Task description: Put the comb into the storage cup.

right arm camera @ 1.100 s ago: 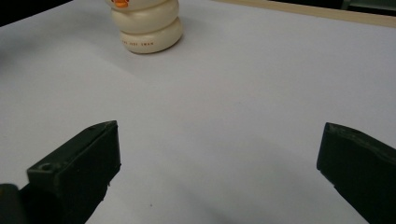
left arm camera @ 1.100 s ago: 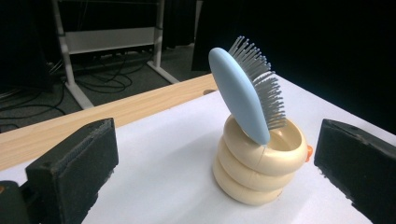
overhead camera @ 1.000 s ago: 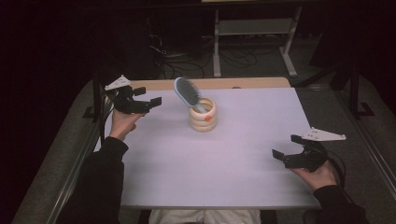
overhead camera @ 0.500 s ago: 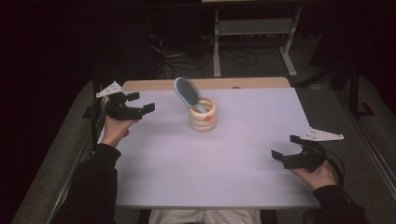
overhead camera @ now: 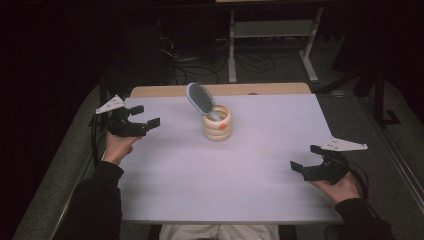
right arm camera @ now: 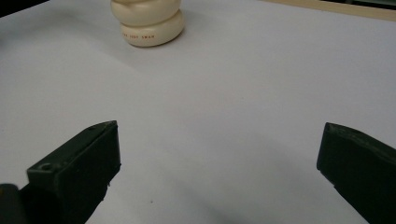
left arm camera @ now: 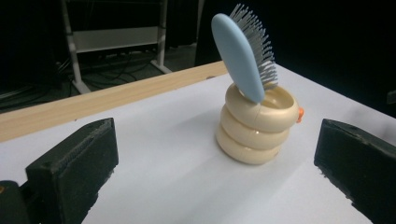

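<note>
Upright, hairbrush [overhead camera: 201,100] handle-down in cup [overhead camera: 217,123], leaning left

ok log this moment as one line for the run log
left gripper: open, empty | right gripper: open, empty | blue oval hairbrush: handle down in cream ribbed cup | white table

On the table [overhead camera: 220,190], the ringed cup [overhead camera: 217,123] is standing toward the far side, near the middle. The hairbrush [overhead camera: 201,100] is sitting in it, handle down, head leaning toward ten o'clock. From the cup, my left gripper [overhead camera: 145,116] is hovering at nine o'clock by the table's left edge, jaws spread apart and pointing toward three o'clock. My right gripper [overhead camera: 306,157] is resting at four o'clock near the right edge, well apart from the cup, jaws spread wide, aiming toward ten o'clock.
</note>
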`<state>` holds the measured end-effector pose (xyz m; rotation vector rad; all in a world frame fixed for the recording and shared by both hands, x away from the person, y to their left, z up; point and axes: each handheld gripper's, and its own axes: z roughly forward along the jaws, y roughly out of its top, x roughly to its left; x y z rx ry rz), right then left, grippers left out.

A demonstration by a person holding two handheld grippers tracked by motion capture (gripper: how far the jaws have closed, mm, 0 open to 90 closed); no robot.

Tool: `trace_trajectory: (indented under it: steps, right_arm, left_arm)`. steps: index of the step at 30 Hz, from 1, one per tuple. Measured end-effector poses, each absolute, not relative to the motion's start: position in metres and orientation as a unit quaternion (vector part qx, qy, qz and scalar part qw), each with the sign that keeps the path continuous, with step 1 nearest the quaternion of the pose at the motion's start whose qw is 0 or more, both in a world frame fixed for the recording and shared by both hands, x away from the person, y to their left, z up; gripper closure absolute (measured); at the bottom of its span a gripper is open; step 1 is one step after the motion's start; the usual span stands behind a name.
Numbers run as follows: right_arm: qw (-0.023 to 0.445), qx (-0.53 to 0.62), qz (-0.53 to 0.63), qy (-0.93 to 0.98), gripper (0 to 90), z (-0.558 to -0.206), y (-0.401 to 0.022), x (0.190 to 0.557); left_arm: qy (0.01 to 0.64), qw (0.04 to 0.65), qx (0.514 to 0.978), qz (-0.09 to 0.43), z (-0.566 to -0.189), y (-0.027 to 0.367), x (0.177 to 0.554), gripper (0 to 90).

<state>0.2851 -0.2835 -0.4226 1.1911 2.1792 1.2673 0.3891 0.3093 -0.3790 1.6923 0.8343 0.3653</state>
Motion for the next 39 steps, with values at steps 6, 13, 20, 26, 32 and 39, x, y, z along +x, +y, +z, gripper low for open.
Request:
trace_trajectory:
  steps: [6, 13, 20, 26, 32, 39]
  right_arm:
    - [0.172, 0.422, 0.445, 0.771, 0.0, -0.424, -0.283, 0.286]
    - [0.169, 0.424, 0.446, 0.770, 0.0, -0.424, -0.283, 0.286]
    - [0.169, 0.422, 0.448, 0.770, 0.0, -0.423, -0.284, 0.285]
    - [0.168, 0.422, 0.450, 0.769, 0.0, -0.423, -0.285, 0.284]
    - [0.168, 0.421, 0.452, 0.768, 0.0, -0.423, -0.285, 0.284]
    - [0.167, 0.423, 0.455, 0.766, 0.0, -0.423, -0.286, 0.283]
  left_arm:
    - [0.361, 0.570, 0.720, 0.162, -0.383, 0.321, 0.380, 0.0]
    - [0.363, 0.574, 0.716, 0.163, -0.392, 0.331, 0.367, 0.0]
    - [0.361, 0.578, 0.715, 0.156, -0.402, 0.341, 0.356, 0.0]
    - [0.363, 0.585, 0.706, 0.168, -0.410, 0.352, 0.348, 0.0]
    - [0.365, 0.590, 0.699, 0.174, -0.420, 0.356, 0.335, 0.0]
    - [0.376, 0.587, 0.691, 0.193, -0.429, 0.364, 0.323, 0.0]
